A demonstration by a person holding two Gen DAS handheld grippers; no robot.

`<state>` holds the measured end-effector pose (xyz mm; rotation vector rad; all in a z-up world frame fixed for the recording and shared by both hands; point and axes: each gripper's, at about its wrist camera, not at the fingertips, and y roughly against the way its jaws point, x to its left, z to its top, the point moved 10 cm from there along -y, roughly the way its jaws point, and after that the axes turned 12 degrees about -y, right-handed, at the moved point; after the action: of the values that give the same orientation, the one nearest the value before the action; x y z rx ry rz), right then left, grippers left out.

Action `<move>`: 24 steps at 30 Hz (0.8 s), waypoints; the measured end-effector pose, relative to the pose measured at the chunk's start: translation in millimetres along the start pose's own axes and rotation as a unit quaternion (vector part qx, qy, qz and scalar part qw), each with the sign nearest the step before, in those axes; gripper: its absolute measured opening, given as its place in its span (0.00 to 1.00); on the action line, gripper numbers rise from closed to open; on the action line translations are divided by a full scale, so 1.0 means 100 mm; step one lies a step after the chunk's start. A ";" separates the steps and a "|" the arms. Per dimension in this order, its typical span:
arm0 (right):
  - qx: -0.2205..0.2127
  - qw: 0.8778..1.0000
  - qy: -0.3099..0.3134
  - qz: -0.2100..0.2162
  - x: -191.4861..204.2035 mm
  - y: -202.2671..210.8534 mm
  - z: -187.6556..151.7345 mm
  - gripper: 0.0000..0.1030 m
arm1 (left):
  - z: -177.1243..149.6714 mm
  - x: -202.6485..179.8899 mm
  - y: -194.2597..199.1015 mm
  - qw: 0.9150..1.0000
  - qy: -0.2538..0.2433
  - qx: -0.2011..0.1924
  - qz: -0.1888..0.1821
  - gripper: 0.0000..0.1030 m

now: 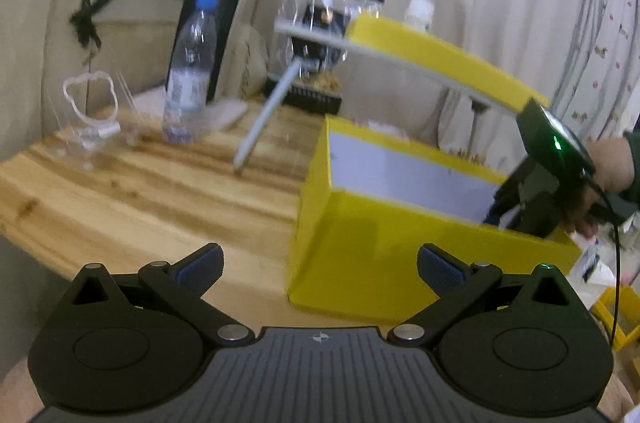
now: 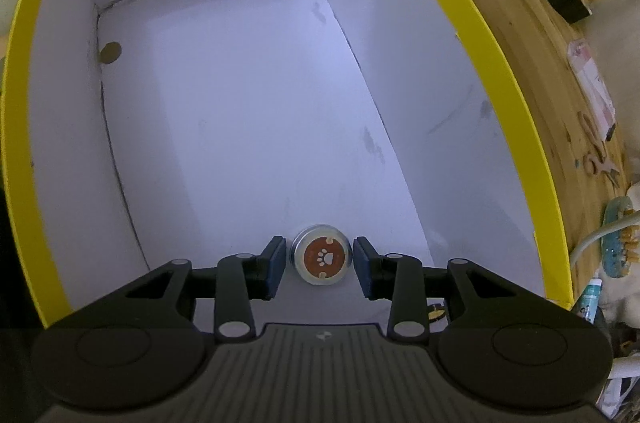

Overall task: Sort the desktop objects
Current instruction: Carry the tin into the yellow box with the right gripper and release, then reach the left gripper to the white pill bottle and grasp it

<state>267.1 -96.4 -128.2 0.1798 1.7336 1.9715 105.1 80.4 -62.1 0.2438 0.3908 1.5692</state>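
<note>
In the left view the left gripper (image 1: 319, 269) hung released before the yellow box (image 1: 360, 247), with a bottle (image 1: 190, 73) left on the counter (image 1: 120, 191); in the right view the right gripper (image 2: 320, 265) stood released around a tin (image 2: 322, 259) lying inside the box, near side.

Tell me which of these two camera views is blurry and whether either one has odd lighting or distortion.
Left wrist view: motion-smeared, the water bottle and yellow box soft-edged, the wooden table bowed by the fisheye. Right wrist view: sharp on the small round tin, the box interior bluish and evenly lit, corners dark.
</note>
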 end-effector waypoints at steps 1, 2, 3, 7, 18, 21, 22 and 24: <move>-0.008 1.000 -0.004 -0.001 -0.01 0.04 0.01 0.41 | 0.07 0.03 0.00 1.000 -0.005 -0.005 0.002 1.00; -0.018 1.000 -0.008 -0.003 -0.04 0.09 0.04 0.45 | 0.14 0.06 -0.01 1.000 -0.012 -0.010 0.004 1.00; -0.033 0.999 -0.015 -0.003 -0.05 0.16 0.06 0.46 | 0.22 0.08 -0.01 1.000 -0.020 -0.014 0.004 1.00; -0.144 0.986 -0.082 0.009 -0.07 0.67 0.11 0.77 | 0.70 0.07 0.05 0.995 -0.080 -0.062 -0.024 1.00; -0.417 0.842 -0.334 -0.077 -0.20 1.50 -0.72 1.00 | 1.77 -0.15 -0.30 0.972 -0.150 -0.100 -0.150 1.00; -0.458 0.782 -0.410 -0.104 -0.23 1.44 -1.00 1.00 | 2.08 -0.28 -0.57 0.968 -0.186 -0.106 -0.132 1.00; -0.467 0.765 -0.431 -0.105 -0.23 1.41 -1.11 1.00 | 2.18 -0.34 -0.64 0.965 -0.201 -0.113 -0.128 1.00; -0.474 0.752 -0.448 -0.096 -0.18 1.31 -1.21 1.00 | 2.35 -0.45 -0.77 0.958 -0.225 -0.126 -0.125 1.00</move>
<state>195.7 -220.0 -20.6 0.4538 0.0680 1.8586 269.9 58.5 126.5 0.3294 -0.1321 1.2530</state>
